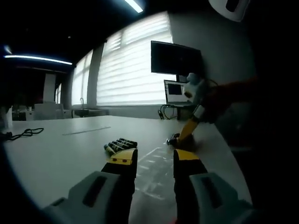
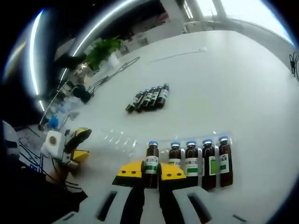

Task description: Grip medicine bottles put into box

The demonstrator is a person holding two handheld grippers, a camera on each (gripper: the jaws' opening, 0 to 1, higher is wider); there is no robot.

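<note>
Closing in on the row now — my right gripper (image 2: 151,179) has its jaws narrow around the end bottle (image 2: 151,164), one yellow-tipped jaw on each side of it. Whether the pads are actually pressing the glass, I cannot tell; it looks like a grip, or very nearly one. That bottle stands upright at the end of a row of five (image 2: 191,162), brown glass, blue caps, green-and-white labels, shoulder to shoulder in a clear tray (image 2: 122,138) on the white desk (image 2: 224,79). The tray carries on past the row with bare slots.

Further up the desk, well apart from the row, a second batch (image 2: 149,98) of dark bottles lies on its side in a tight bundle. In the left gripper view that same bundle (image 1: 120,145) sits just beyond my left gripper (image 1: 155,161), whose jaws stand wide and hold nothing, hovering low over the desk.

So which step? My read: the pick of one bottle, with the box placement yet to come. I see no box beyond the clear tray, so the tray may be the target; I can't be sure.

Next move, as I judge it: firm up the squeeze, then lift straight up so the neighbour touching it isn't tipped. The risk is dragging that neighbour along, since the two stand tight together.

Left gripper is free for the lying bundle.
</note>
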